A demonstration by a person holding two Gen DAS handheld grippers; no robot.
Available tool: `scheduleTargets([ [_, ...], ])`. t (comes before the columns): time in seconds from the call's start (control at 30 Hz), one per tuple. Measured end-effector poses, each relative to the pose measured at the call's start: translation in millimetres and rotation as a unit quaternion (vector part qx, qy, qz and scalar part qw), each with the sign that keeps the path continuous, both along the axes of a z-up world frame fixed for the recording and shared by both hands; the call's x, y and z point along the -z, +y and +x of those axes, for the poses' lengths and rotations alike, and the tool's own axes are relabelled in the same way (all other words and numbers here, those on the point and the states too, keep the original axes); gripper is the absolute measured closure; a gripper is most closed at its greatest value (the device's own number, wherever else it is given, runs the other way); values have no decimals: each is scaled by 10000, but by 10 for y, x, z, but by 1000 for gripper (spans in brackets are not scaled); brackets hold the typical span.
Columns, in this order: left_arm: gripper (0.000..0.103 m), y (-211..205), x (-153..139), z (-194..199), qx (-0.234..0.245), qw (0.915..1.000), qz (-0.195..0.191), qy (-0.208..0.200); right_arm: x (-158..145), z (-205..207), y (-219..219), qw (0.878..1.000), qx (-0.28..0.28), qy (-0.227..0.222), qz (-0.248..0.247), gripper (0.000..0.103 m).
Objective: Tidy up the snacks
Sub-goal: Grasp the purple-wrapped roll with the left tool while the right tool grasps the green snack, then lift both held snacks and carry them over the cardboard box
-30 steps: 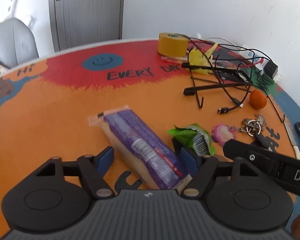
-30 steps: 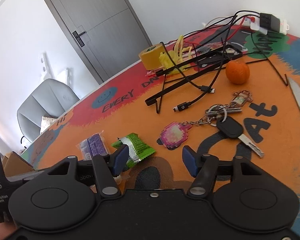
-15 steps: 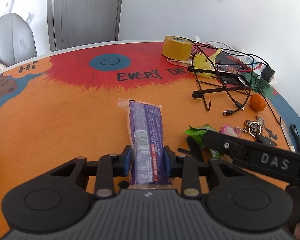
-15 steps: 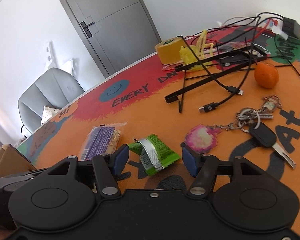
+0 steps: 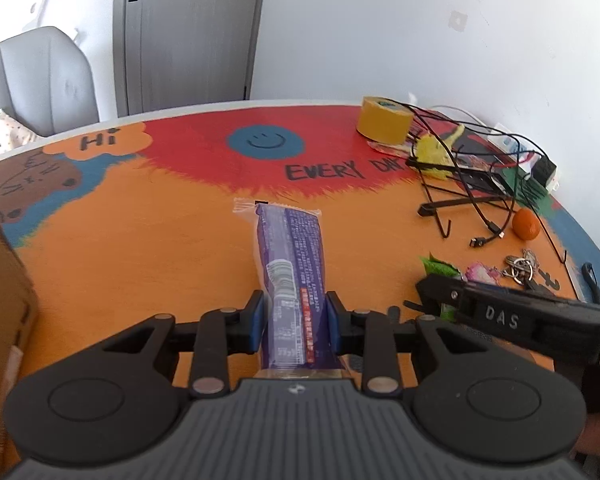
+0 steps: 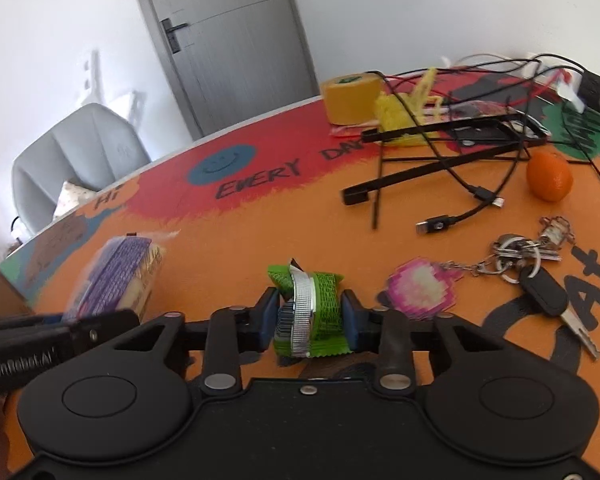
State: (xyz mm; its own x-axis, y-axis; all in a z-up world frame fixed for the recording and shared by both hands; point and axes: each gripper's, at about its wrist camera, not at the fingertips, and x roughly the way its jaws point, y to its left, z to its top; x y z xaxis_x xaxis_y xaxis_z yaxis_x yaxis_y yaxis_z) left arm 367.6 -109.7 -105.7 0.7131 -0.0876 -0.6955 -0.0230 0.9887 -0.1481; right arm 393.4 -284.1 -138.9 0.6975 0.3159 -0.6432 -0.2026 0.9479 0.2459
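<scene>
Snacks are being picked up: left gripper (image 5: 293,322) clamps the purple wafer pack (image 5: 290,268) mid-frame, right gripper (image 6: 310,318) closing onto the green packet (image 6: 308,312); next, lift both toward the cardboard box (image 5: 0,300) at left.

Hand-held grippers (image 5: 291,322) (image 6: 310,316), apparently now gripping snacks (image 5: 290,264).

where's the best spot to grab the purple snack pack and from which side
Grip the purple pack across its narrow width near the close end, coming in along its length from that end. It is long, slim and flat-sided, so pads seat on the long edges. The left gripper holds it this way.
</scene>
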Motion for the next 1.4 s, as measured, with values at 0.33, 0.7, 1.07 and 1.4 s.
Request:
scheduleTargets([
  [0.33,73,267,-223,-299,-158,9994,-76,-284,-157,-274,155,9994,-165,-135,277,74],
  [0.7,73,551,-500,-662,-310,9978,97,-580,-463,-515,409,9970,-407,-435,492,75],
  [1.07,73,849,-742,-924,-384,9958,-22,-836,-730,-684,691,9939,-620,-672,611,74],
  [1.4,73,1175,-844,-1131,-576,9932,-94,-1003,-839,-764,1036,9914,-869,-773,597,74],
])
